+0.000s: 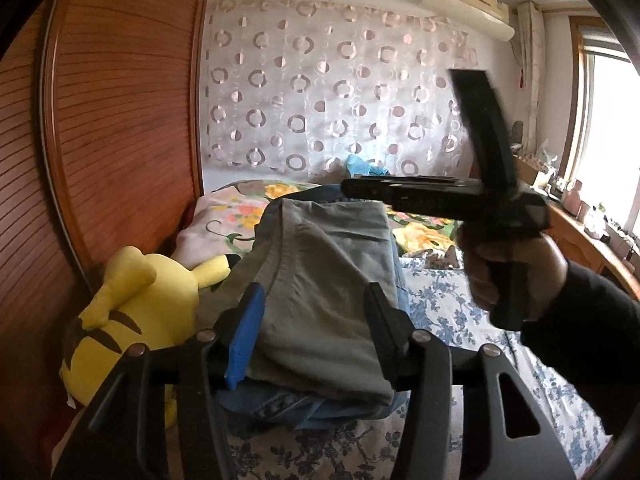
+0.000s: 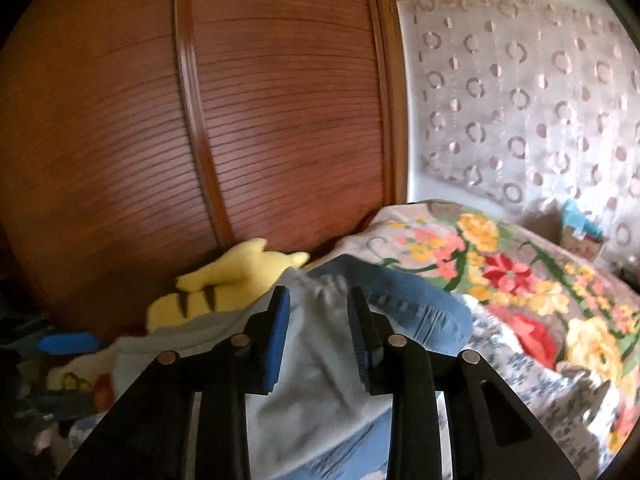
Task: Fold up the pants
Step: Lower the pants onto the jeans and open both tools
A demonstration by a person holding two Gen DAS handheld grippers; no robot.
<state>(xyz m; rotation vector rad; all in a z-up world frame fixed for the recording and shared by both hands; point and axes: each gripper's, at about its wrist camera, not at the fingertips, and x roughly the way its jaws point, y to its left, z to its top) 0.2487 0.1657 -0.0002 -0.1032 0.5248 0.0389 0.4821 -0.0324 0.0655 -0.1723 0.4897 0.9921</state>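
Your left gripper (image 1: 316, 304) stands with jaws parted over the folded grey pants (image 1: 324, 280), its pads clear of the cloth. Your right gripper (image 2: 318, 316) is likewise released, the same grey fabric lying between its fingers ungripped. Those pants rest atop blue jeans (image 2: 400, 300) on the bed (image 1: 452, 320), just beside a yellow plush toy (image 1: 136, 304) against the wooden wardrobe (image 2: 240, 120).
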